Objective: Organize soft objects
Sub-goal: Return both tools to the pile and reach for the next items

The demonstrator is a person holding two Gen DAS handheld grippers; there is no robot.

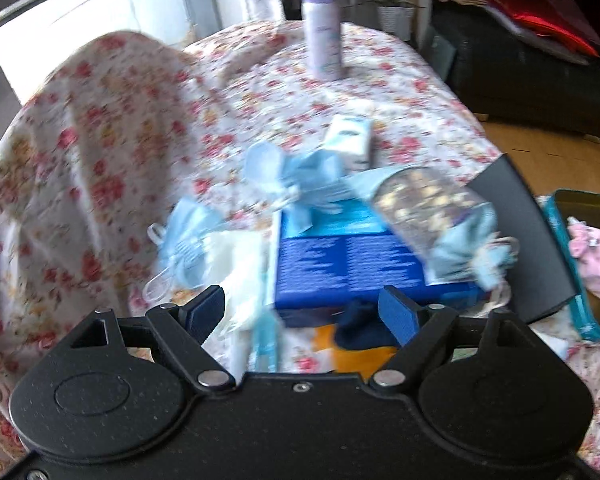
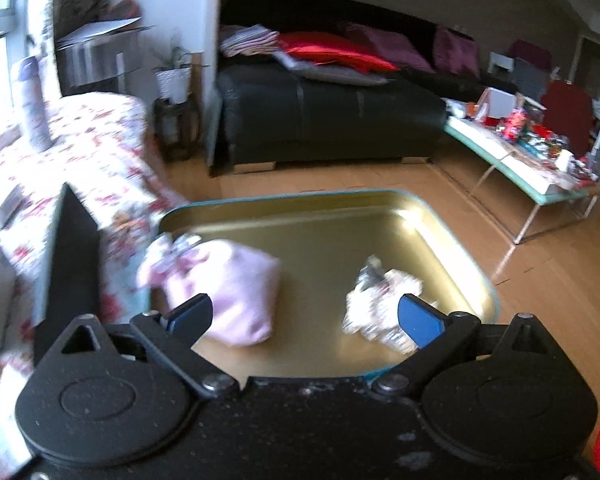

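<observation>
Claws [image 1: 302, 312] [image 2: 304, 318] agape, 2 pouches [image 2: 224, 288] [image 2: 380, 300] in tin [image 2: 340, 232]

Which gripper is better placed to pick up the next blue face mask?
Left. The left gripper is open, facing the blue masks on the blue box. The right gripper is open over the tin.

Right gripper [image 2: 304, 316] spread wide over gold tin [image 2: 320, 216], pink pouch [image 2: 236, 288], white patterned pouch [image 2: 380, 300] inside
</observation>
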